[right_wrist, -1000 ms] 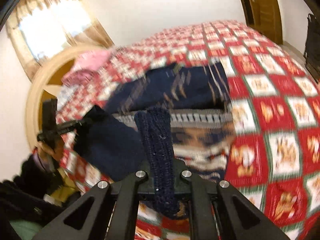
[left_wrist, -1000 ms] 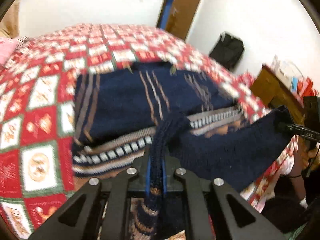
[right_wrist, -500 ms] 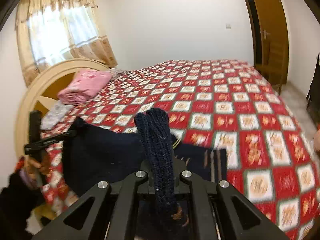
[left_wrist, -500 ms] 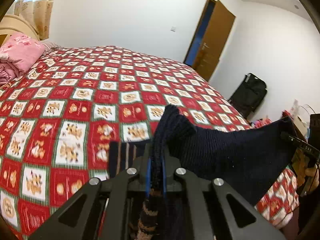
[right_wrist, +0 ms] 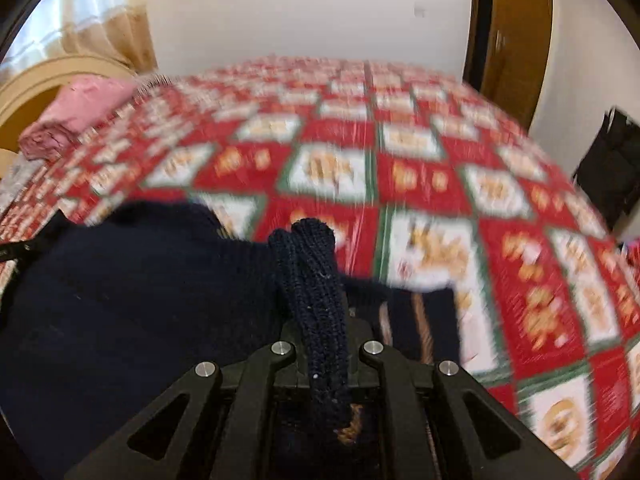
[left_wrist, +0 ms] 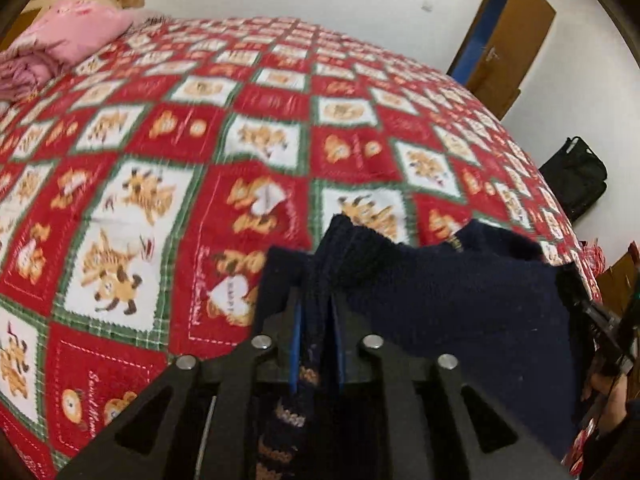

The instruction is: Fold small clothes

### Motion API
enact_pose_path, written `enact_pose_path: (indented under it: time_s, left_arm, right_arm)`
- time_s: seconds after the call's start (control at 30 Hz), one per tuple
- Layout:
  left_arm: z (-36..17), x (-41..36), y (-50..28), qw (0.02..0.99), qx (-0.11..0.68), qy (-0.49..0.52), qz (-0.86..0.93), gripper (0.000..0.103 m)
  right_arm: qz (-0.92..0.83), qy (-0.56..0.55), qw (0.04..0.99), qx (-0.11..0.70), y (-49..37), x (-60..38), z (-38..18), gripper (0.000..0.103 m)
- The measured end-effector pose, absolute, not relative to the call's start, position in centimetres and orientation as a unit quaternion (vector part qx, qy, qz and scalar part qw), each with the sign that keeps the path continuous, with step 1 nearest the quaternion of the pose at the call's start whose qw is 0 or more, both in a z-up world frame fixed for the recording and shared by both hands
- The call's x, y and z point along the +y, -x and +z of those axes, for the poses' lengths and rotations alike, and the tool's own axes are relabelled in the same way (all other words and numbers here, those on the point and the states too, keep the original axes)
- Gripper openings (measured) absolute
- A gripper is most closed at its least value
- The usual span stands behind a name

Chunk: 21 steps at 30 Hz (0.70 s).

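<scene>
Navy knit fills both sets of jaws. The left gripper (left_wrist: 318, 320) is clamped on a bunched ribbed edge of the sweater (left_wrist: 460, 312), and the right gripper (right_wrist: 320, 320) pinches another bunched fold of the same sweater (right_wrist: 132, 300). The cloth is stretched between the two, so its long axis runs crosswise from one gripper to the other, with the held edge uppermost and pointing toward the far end of the bed (left_wrist: 160, 160). The rest of the sweater hangs down from that edge, over the near part of the bed; tan stripes show on the part below the right gripper. Beyond the sweater lies the bed's red, white and green checked cover. A pink pillow (left_wrist: 72, 36) sits at the bed's far left corner. A brown door (left_wrist: 508, 32) stands past the bed's far right side, and a black bag (left_wrist: 576, 176) lies against the wall right of the bed.
</scene>
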State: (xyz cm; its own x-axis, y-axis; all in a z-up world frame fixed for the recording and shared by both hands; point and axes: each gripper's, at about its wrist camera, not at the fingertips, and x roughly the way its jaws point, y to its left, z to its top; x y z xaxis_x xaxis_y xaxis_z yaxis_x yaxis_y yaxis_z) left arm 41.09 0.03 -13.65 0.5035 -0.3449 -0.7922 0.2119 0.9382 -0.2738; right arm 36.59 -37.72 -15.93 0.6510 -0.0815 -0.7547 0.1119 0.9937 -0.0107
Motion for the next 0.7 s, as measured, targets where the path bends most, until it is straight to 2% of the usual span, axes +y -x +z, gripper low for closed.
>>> enact_pose_path:
  time_s: [0.13, 0.2, 0.3, 0.33, 0.47, 0.7]
  left_arm:
    - [-12.6, 1.2, -40.7, 0.863, 0.472, 0.091, -0.157, 0.028]
    - [-11.1, 2.4, -40.0, 0.867, 0.465, 0.095, -0.151, 0.045]
    - [-9.0, 4.2, -38.8, 0.878, 0.445, 0.098, -0.148, 0.065]
    - [-8.2, 4.9, -38.0, 0.882, 0.438, 0.096, -0.143, 0.066]
    - [-7.1, 5.7, -34.1, 0.887, 0.429, 0.078, -0.151, 0.066]
    - [-9.8, 1.7, -27.5, 0.883, 0.429, 0.033, -0.189, 0.066]
  right_arm:
    - [-0.056, -0.01, 0.908, 0.414, -36.5, -37.6, -14.9, 0.008]
    - [-0.053, -0.019, 0.91, 0.41, -35.6, -37.6, -13.5, 0.009]
    - [-0.04, -0.082, 0.933, 0.349, -31.8, -38.3, -9.4, 0.028]
    - [-0.042, -0.09, 0.937, 0.336, -30.9, -38.3, -8.5, 0.033]
    - [-0.091, -0.083, 0.955, 0.272, -24.2, -37.4, -5.4, 0.034]
    - [-0.051, -0.052, 0.937, 0.341, -18.1, -33.4, -11.0, 0.033]
